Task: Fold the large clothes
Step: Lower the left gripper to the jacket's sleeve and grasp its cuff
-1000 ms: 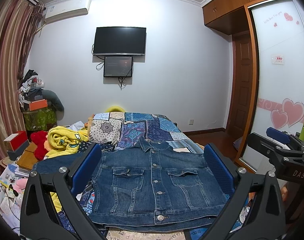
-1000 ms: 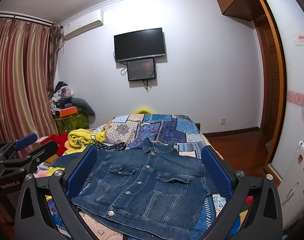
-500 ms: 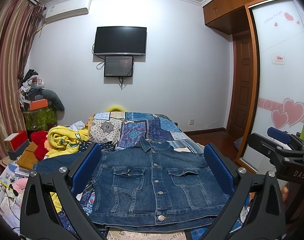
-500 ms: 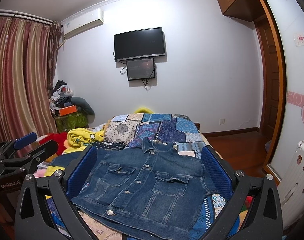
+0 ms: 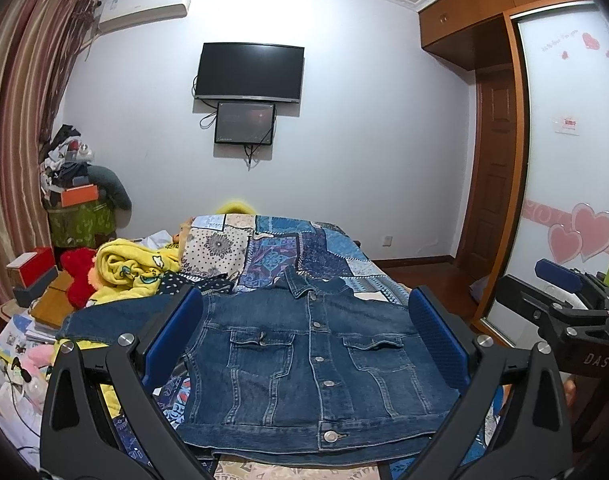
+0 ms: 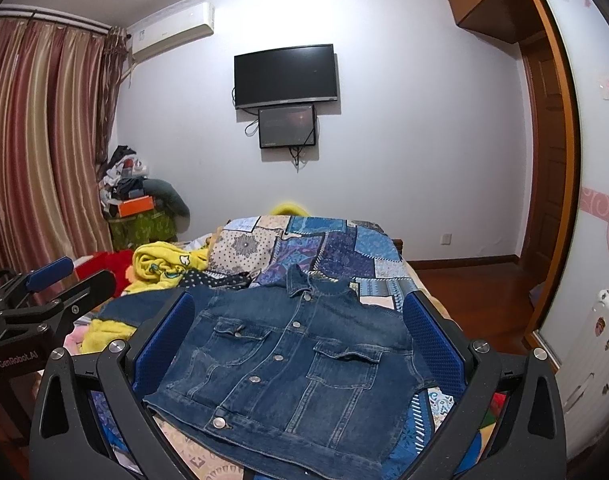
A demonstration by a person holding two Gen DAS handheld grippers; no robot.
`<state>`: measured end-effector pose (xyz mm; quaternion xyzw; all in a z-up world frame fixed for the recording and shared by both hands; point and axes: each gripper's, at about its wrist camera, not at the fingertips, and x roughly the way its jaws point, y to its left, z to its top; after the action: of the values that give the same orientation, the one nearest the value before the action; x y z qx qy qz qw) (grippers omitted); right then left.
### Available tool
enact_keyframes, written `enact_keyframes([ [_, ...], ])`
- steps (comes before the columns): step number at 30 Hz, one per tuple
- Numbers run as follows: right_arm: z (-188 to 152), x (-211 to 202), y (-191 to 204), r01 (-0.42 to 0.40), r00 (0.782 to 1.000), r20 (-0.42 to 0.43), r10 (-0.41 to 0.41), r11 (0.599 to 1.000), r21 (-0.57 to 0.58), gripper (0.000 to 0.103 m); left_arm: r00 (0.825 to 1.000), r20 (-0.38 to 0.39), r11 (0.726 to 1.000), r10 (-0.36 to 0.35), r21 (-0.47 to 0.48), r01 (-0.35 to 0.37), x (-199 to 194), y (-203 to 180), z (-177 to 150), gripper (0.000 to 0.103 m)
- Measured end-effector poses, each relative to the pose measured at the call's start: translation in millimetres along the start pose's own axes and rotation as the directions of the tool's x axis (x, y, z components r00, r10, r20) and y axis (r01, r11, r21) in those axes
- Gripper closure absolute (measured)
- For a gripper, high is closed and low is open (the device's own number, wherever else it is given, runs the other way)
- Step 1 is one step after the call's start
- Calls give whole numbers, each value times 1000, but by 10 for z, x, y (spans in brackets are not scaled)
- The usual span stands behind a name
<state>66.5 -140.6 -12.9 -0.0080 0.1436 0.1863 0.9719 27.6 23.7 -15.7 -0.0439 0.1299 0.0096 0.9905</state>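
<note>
On the patchwork bed (image 5: 300,240), denim jacket (image 5: 312,364) lies flat, front up, buttoned, one sleeve trailing left toward the yellow blanket (image 5: 132,268). Left gripper (image 5: 304,344) spread wide, empty, above the hem. Right gripper (image 6: 300,352) likewise agape, empty. Bare floor (image 6: 472,288) right of bed.

A home bedroom. A bed (image 5: 288,248) under a patchwork quilt (image 6: 328,248) fills the middle, with a yellow blanket (image 5: 132,268) and a red plush toy (image 5: 78,276) heaped beside it. A TV (image 5: 250,72) hangs on the far wall over a smaller screen (image 5: 244,123), and an air conditioner (image 6: 172,34) sits near the ceiling. Striped curtains (image 6: 36,140) cover the left side; a wooden wardrobe (image 5: 476,12) with a heart-decorated sliding door (image 5: 572,184) and a wooden door (image 5: 494,184) stand on the right.
</note>
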Motion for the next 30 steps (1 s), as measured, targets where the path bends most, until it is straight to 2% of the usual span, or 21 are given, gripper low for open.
enact_keyframes([
  [9,-3,342,96,-7,997,-73,5,1000,-25,0,997,-41,997,66,-40,-68,330,369,-78,0],
  [15,-86,704,171,-15,989,-148,8,999,-48,0,981,-129,982,145,-101,-158,759,875,-229,0],
  [18,-172,956,198,-15,979,-205,3,998,-56,0,967,-190,973,170,-122,-195,1018,1187,-354,0],
  [23,-349,1404,168,11,954,-299,-31,998,-68,0,931,-286,959,228,-100,-266,1453,1755,-633,0],
  [27,-452,1655,87,47,934,-353,-65,997,-60,0,909,-328,945,256,-115,-308,1686,2199,-866,0],
  [30,-489,1807,11,62,920,-385,-70,998,-33,0,894,-397,947,206,-148,-284,1902,2494,-1023,0],
])
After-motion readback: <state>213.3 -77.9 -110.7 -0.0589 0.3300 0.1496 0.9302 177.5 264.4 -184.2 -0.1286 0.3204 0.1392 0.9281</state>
